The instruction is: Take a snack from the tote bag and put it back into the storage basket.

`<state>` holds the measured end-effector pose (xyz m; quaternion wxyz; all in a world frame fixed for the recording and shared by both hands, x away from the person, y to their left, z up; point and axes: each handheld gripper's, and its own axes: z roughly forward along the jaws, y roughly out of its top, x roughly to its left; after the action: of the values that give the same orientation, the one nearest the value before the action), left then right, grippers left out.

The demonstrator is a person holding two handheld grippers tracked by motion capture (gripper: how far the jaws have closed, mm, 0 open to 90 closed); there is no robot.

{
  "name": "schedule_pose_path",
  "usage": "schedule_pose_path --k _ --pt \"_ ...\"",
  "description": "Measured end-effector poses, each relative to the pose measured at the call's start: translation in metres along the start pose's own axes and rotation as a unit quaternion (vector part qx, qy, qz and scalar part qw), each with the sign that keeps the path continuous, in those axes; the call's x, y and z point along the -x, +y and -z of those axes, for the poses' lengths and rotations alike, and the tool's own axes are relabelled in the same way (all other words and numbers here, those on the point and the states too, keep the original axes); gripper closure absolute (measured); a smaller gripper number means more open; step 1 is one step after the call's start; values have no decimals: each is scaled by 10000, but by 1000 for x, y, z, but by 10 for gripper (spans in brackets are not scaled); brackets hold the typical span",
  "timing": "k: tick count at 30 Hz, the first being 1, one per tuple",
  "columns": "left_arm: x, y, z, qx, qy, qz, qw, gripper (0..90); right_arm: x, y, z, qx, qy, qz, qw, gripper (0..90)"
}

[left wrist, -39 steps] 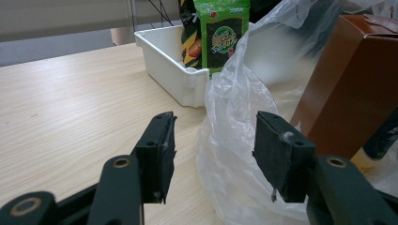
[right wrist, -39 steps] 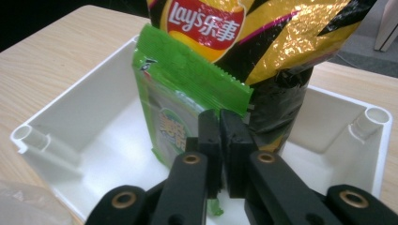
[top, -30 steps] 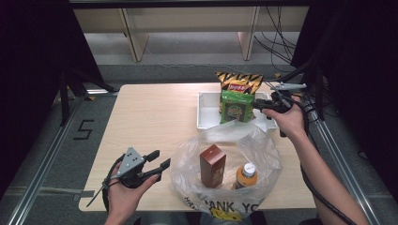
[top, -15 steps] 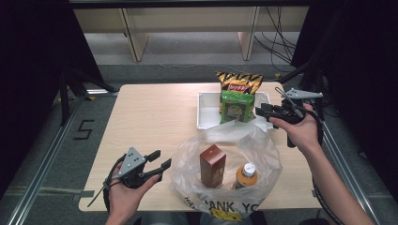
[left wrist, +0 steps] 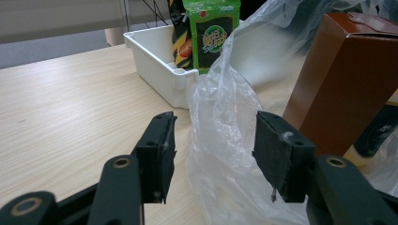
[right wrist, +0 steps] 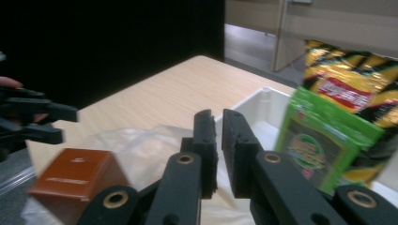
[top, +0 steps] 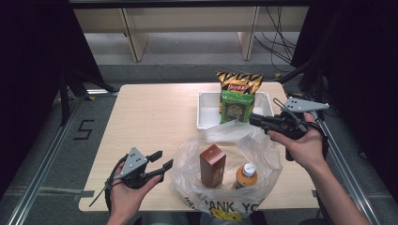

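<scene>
A clear plastic bag (top: 220,140) lies open at the table's near edge. A brown box (top: 212,161) and an orange bottle (top: 246,174) stand in it. Behind it, a white tray (top: 205,112) holds a green packet (top: 236,107) and a yellow chip bag (top: 239,83). My left gripper (top: 162,158) is open just left of the bag. In its own view, bag film (left wrist: 220,117) hangs ahead of the left gripper (left wrist: 216,122), untouched by the pads. My right gripper (top: 252,119) hovers by the tray's near right corner. The right gripper (right wrist: 219,117) has just been closing to a thin slit, with nothing between its jaws.
The table (top: 155,112) is bare wood to the left of the tray. Its right edge runs close under my right hand. Dark curtains flank both sides, and cables trail on the floor behind.
My right gripper has drawn back from the green packet, moving right and toward me, and its jaws have come together. The left gripper has stayed put.
</scene>
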<state>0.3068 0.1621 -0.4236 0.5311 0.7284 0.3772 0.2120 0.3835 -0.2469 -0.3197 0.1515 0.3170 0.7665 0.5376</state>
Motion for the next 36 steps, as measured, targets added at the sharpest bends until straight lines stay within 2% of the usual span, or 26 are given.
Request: schedule_pose_path --k 1,4,5,6,7,10,12,13,15,16,18,19,25,26,29,30,31,32,33,34,35,36 --pt "0 0 0 7 -5 -2 10000 480 -4 0 1 -23 24 65 10000 856" --pt "0 0 0 25 -27 -16 10000 480 -14 -4 -1 -100 156 63 9998 866" --pt "0 1 1 7 -3 -18 10000 480 -15 -5 -2 -107 160 152 9997 879" --pt "0 0 0 40 -30 -10 10000 480 -18 -6 -3 -89 166 30 9998 892" --pt "0 0 0 42 -33 -6 10000 480 -18 -6 -2 -55 167 155 9997 900" --pt "1 0 0 33 -47 8 10000 480 -23 -7 1 -86 159 138 9997 900" --pt "1 1 0 9 -30 -14 10000 480 -29 -7 3 -106 255 76 9996 900" --pt "1 1 -1 10 -32 -15 10000 480 -31 -6 3 -86 265 216 9994 900" --pt "1 1 -1 6 -33 -22 10000 480 -39 -6 6 -97 313 246 9992 900" --pt "1 1 -1 6 -35 -24 10000 480 -40 -5 6 -33 379 430 9984 900" --pt "2 1 -1 5 -38 -19 10000 480 -48 -6 8 -136 429 360 9983 900" --pt "2 0 0 0 -39 -24 10000 480 -50 -7 6 -78 451 463 9979 900" --pt "1 0 1 6 -53 -49 10000 480 -62 -22 0 -473 562 448 9963 900" --pt "1 1 1 -4 -34 -58 10000 480 -62 -26 -1 -544 551 541 9955 900" --pt "0 1 2 0 -18 -36 10000 480 -60 -34 -1 -699 383 526 9954 900" --pt "0 1 2 1 -19 -42 10000 480 -57 -36 -1 -739 330 640 9947 900" --pt "0 1 2 -2 -17 -42 10000 479 -56 -40 0 -775 158 581 9952 900" --pt "0 0 1 10 -22 -28 10000 480 -53 -43 1 -811 107 580 9950 900" --pt "0 0 1 34 -43 -7 10000 480 -52 -46 2 -900 61 457 9949 900" --pt "0 0 1 33 -33 -24 10000 480 -48 -50 2 -916 -69 558 9942 900" --pt "0 0 1 24 -30 -37 10000 480 -47 -53 3 -971 -128 447 9942 900" --pt "0 0 1 21 -32 -36 10000 480 -44 -56 4 -935 -252 488 9941 900"
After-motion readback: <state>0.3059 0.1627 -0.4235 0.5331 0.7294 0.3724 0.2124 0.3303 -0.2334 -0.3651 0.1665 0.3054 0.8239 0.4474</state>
